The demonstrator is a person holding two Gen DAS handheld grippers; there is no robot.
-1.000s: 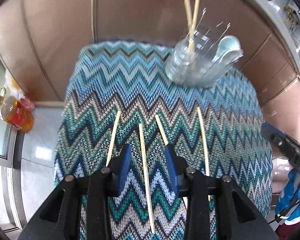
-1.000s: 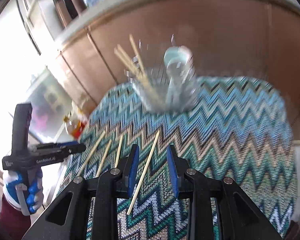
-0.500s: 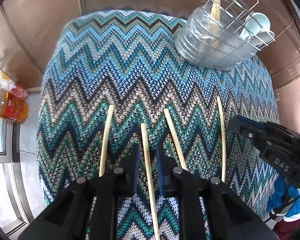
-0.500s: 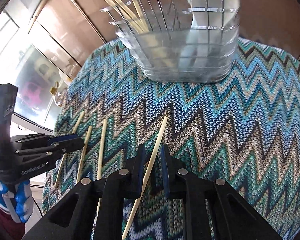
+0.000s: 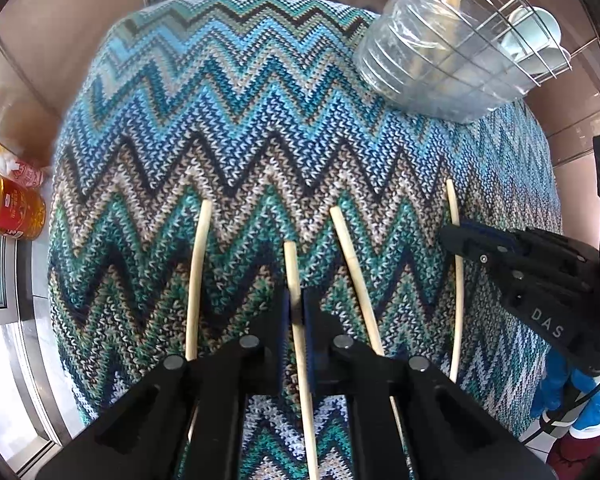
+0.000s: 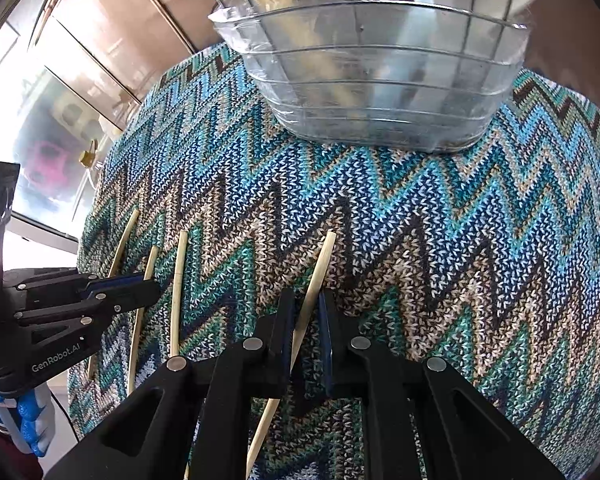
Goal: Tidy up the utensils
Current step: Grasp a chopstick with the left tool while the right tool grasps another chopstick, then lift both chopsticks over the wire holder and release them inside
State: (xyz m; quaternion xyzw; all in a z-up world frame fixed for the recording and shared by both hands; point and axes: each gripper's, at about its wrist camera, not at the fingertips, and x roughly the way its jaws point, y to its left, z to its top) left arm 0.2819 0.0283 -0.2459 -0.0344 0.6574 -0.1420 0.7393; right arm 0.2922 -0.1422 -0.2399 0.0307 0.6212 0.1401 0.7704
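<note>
Because each chopstick is light, stiff and slick, I take both near mid-length: my left gripper (image 5: 298, 320) has clamped the second chopstick (image 5: 296, 300) from the left on the zigzag cloth (image 5: 240, 120), my right gripper (image 6: 305, 320) the rightmost chopstick (image 6: 314, 280). Two chopsticks lie loose just beside them. Ahead stands the wire caddy (image 6: 372, 80), its rim to clear.

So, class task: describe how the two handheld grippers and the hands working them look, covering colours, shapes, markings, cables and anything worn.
Both grippers are black, angular plastic with silver pivot bolts and blue pads inside the fingertips. The left gripper carries white "GenRobot.AI" lettering; the right gripper shows white letters "DAS". Each hand wears a blue glove, and a thin black cable hangs under the right gripper's handle. A dark red sleeve edge shows beside the gloves.
</note>
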